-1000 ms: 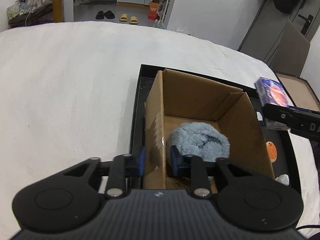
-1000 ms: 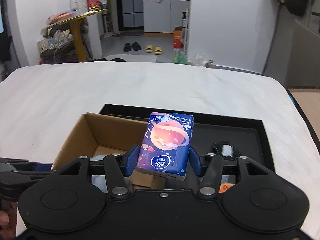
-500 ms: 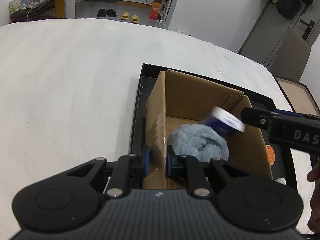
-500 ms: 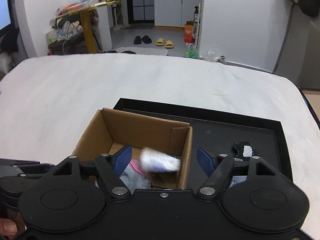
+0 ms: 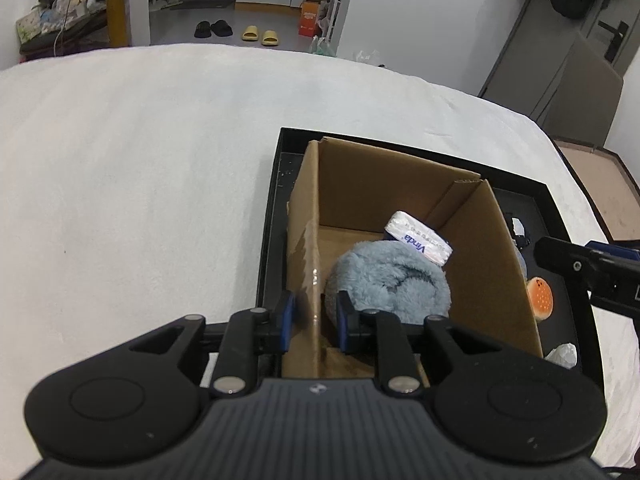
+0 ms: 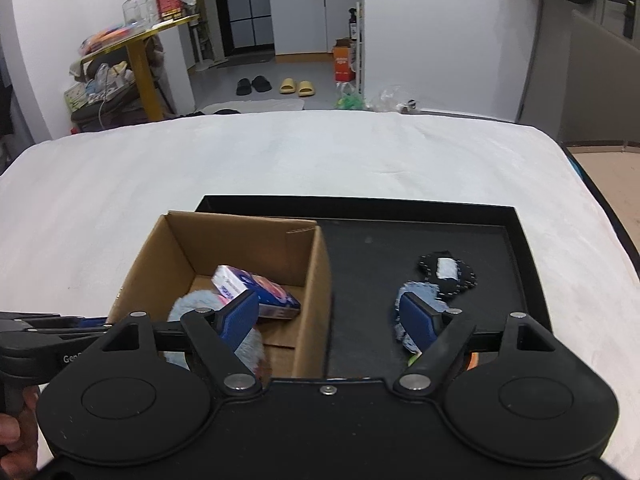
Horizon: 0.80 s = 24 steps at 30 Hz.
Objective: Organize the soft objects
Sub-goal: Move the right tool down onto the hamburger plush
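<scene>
Our left gripper (image 5: 312,322) clamped its jaws on the cardboard box (image 5: 492,248) wall; our right gripper (image 6: 332,316) had just opened its jaws, empty, the tissue pack (image 6: 256,290) lying inside the box against the blue plush (image 5: 388,280)

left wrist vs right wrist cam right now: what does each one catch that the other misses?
Left wrist only: the left gripper shut on the cardboard box wall, an orange toy and a white crumpled item in the black tray.

Right wrist only: the right gripper with jaws apart and empty, having just been opening; a black patch on the tray floor.

Both: box, fluffy blue toy, tissue pack inside.
</scene>
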{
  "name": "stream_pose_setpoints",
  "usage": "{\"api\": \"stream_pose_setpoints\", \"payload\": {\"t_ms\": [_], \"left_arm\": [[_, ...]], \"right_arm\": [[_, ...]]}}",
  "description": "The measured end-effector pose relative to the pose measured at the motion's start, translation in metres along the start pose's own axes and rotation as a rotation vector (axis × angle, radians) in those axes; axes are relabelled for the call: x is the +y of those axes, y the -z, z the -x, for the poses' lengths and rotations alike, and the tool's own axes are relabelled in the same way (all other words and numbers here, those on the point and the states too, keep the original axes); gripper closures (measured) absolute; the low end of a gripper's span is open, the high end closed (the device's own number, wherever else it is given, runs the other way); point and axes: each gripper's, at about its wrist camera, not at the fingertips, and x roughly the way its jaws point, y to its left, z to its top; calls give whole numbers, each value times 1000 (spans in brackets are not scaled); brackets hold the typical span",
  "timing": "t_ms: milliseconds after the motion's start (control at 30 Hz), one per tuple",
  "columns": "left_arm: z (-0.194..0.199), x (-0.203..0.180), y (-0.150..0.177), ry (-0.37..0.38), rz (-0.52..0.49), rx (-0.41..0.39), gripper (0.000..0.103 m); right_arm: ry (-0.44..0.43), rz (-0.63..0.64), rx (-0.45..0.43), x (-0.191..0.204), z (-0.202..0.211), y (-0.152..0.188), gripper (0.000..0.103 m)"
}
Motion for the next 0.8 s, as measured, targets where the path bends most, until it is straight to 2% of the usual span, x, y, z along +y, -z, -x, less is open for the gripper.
{"api": "stream_pose_setpoints", "payload": {"t_ms": [133, 200, 267, 367, 600, 667, 800], "left_arm": [[0, -2, 0, -7, 5, 4, 83], [0, -3, 0, -11, 1, 12, 78], [0, -4, 0, -13, 4, 22, 64], [2, -7, 0, -24, 1, 18, 51], [4, -18, 0, -65, -45, 11, 40], [3, -19, 0, -76, -52, 13, 34], [4, -22, -1, -66, -70, 20, 25]], "right_arm": [[6, -11, -2, -9, 3, 4, 26], [10, -18, -1, -13, 4, 7, 26], [13, -26, -1, -17, 5, 10, 26], [16, -36, 0, -24, 5, 13, 26], [21, -60, -8, -38, 8, 19, 25], [24, -69, -8, -42, 8, 21, 24], [25, -108, -1, -56, 7, 29, 22]]}}
